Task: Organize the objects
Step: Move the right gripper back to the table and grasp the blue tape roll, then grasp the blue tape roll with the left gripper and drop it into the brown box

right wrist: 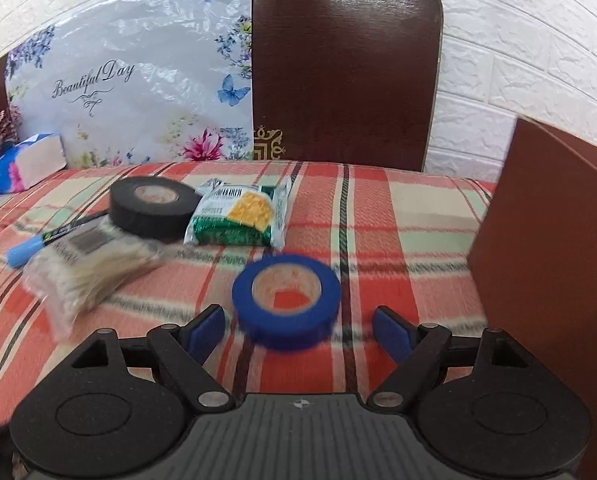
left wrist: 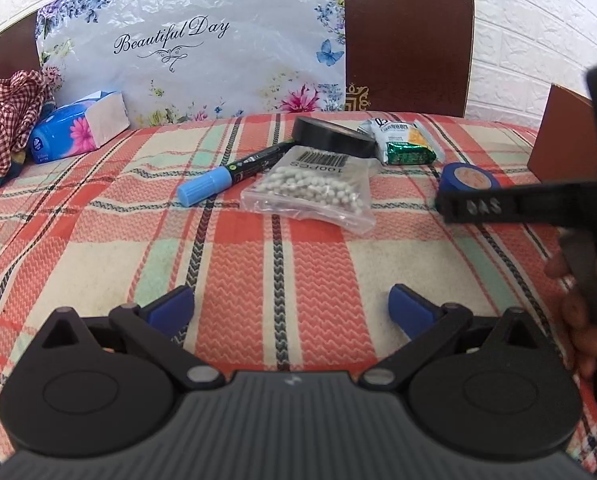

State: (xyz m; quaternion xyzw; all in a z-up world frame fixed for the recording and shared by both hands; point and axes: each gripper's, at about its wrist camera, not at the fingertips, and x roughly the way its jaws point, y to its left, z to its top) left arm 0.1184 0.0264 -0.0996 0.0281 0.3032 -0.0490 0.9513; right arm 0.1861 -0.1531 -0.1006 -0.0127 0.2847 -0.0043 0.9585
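Observation:
A blue tape roll [right wrist: 286, 300] lies flat on the plaid cloth, just ahead of and between the open fingers of my right gripper [right wrist: 298, 332]; it also shows in the left wrist view [left wrist: 468, 178], partly behind the right gripper's body. A black tape roll [right wrist: 152, 206], a green and yellow snack packet [right wrist: 238, 216], a clear bag of white beads [left wrist: 314, 192] and a blue-capped marker [left wrist: 222, 178] lie in a cluster. My left gripper [left wrist: 290, 308] is open and empty over bare cloth, well short of them.
A brown box wall [right wrist: 546, 248] stands at the right. A tissue pack [left wrist: 78, 128] and checked cloth [left wrist: 10, 120] sit at the back left. A flowered plastic bag [left wrist: 194, 40] leans on the dark headboard [right wrist: 346, 64].

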